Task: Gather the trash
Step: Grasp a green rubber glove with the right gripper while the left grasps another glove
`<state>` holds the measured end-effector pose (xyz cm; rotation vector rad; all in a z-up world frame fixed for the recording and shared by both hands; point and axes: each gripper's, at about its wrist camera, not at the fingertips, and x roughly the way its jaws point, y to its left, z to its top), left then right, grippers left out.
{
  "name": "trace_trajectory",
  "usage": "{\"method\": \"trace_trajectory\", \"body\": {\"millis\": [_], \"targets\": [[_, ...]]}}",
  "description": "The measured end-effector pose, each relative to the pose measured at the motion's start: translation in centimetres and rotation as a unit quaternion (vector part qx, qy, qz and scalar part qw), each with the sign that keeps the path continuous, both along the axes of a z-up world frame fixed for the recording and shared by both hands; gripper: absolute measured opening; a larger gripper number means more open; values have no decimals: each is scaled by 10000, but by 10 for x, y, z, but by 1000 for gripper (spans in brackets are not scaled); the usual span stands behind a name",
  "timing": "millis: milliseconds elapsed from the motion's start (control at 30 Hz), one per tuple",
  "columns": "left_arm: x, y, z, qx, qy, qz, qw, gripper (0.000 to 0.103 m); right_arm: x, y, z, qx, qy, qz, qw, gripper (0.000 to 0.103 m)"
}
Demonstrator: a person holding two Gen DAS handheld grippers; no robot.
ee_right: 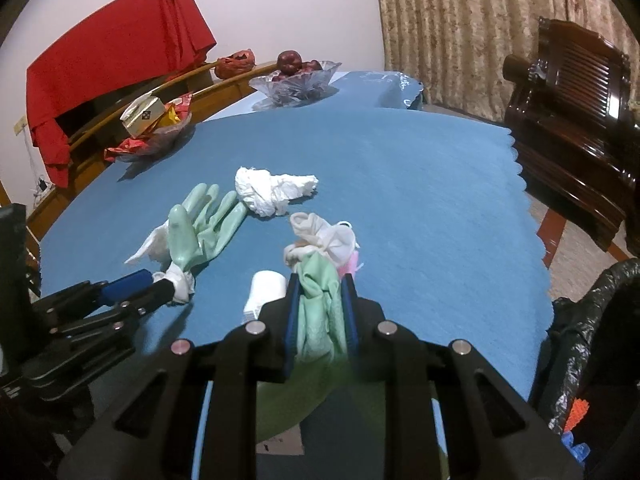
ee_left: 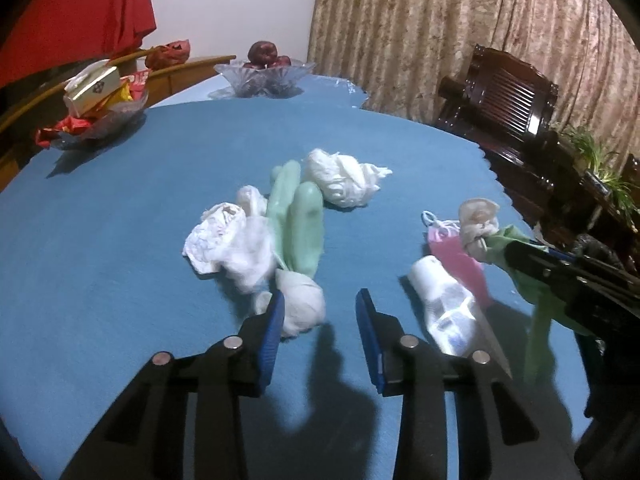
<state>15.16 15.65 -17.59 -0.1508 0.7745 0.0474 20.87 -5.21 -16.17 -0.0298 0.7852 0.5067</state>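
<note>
Our right gripper (ee_right: 319, 309) has its jaws pinched tight on a green glove (ee_right: 318, 300), lifted with a cream wad (ee_right: 320, 234) clinging to its top; the left gripper (ee_left: 320, 312) stands wide apart around nothing, a small tissue ball (ee_left: 300, 304) just beside its left finger. We should carry the glove steadily to the black bin bag (ee_right: 580, 320) at right, letting go only once above its mouth, so the wad drops in too.
</note>
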Motion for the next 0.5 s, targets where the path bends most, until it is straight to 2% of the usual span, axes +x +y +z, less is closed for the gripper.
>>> {"method": "trace_trajectory", "body": {"millis": [200, 367, 500], "targets": [[8, -3, -6, 15, 81, 74, 9999, 41, -1, -6, -1, -11, 6, -86, 10000, 19], [19, 2, -12, 221, 111, 282, 9993, 56, 2, -8, 0, -19, -2, -127, 9999, 20], [22, 3, -15, 288, 144, 433, 9985, 59, 3, -10, -4, -23, 32, -124, 9999, 20]]}}
